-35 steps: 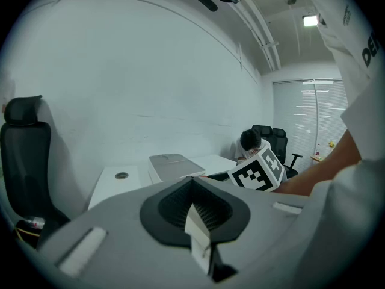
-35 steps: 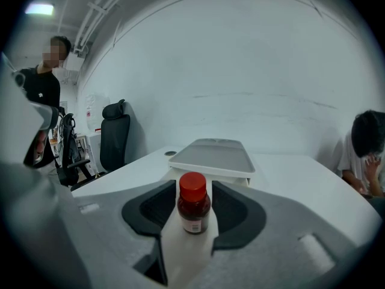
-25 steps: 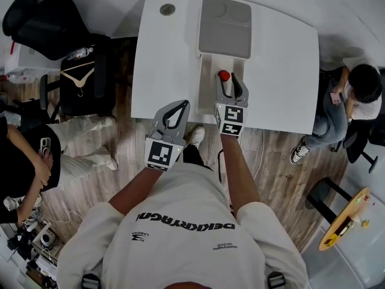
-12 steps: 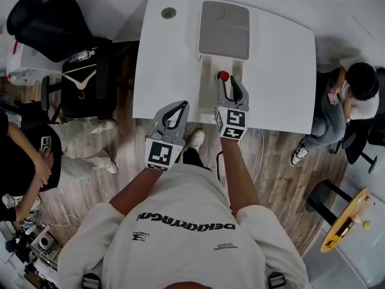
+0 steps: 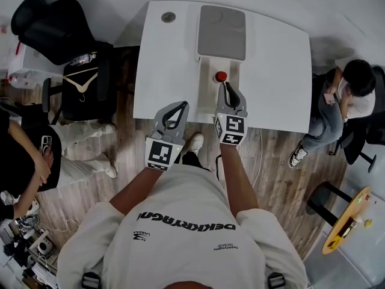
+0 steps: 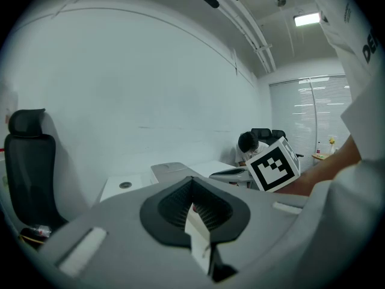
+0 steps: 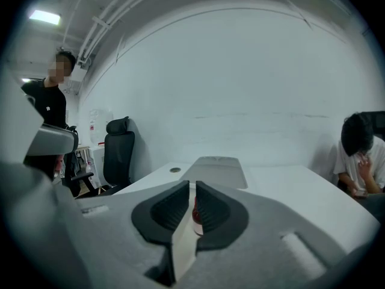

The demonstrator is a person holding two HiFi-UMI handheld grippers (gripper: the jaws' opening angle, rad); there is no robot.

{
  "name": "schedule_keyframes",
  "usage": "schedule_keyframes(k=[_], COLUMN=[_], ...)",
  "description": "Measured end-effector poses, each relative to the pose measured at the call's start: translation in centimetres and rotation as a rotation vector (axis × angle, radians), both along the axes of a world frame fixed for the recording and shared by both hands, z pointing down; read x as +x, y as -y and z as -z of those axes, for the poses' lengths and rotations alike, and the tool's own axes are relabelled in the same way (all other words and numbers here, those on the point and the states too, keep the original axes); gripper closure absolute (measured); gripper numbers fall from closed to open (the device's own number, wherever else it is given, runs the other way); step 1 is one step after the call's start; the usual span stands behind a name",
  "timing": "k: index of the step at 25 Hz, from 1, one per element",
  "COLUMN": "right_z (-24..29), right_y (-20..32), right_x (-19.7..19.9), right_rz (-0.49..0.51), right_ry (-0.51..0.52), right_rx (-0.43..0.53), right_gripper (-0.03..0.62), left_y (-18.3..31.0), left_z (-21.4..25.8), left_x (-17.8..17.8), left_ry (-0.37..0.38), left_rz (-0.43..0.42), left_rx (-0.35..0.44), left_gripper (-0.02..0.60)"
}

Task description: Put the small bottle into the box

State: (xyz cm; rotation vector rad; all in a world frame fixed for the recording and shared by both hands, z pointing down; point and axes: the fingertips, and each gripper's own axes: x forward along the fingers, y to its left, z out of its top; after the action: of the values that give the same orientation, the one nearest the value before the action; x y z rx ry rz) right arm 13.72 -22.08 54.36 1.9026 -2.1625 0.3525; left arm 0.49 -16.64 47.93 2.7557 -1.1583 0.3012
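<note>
The small bottle point(image 5: 221, 76), red-capped, stands inside the open white box point(image 5: 206, 86), whose grey lid point(image 5: 222, 32) lies tipped back behind it. My right gripper point(image 5: 227, 87) hovers just short of the bottle and does not touch it. Its jaws have just been closing. Only a thin slit remains between them, and nothing is in it. Through that slit in the right gripper view point(image 7: 193, 184) the bottle point(image 7: 195, 212) shows ahead. My left gripper point(image 5: 184, 104) hangs at the table's near edge with its tips together and empty, and looks the same in its own view point(image 6: 193, 179).
The white table point(image 5: 277, 71) has a round cable hole point(image 5: 168, 17) at its far left. A person point(image 5: 352, 95) sits by its right side. Another person point(image 5: 24, 155) sits at the left. A black office chair point(image 5: 51, 23) and a chair with a hanger point(image 5: 81, 77) stand left of the table.
My right gripper has drawn back from the bottle toward me and its jaws have narrowed from wide open to a slit. The bottle stays in the box. The left gripper has not moved.
</note>
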Motion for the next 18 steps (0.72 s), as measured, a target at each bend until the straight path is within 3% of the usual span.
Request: schedule_keyframes(k=[7, 18], right_z=[0.8, 3.7], right_y=[-1.3, -3.8], right_x=[-1.1, -1.7], right_rz=[0.015, 0.048], right_ry=[0.004, 0.040], right_rx=[0.007, 0.049], right_gripper=[0.595, 0.597], left_y=[-0.6, -1.5], left_z=[0.7, 2.1], left_x=[0.0, -0.2], left_ry=[-0.001, -0.005], left_rz=[-0.006, -0.007], left_rx=[0.017, 0.051], left_gripper=[0.577, 0.577])
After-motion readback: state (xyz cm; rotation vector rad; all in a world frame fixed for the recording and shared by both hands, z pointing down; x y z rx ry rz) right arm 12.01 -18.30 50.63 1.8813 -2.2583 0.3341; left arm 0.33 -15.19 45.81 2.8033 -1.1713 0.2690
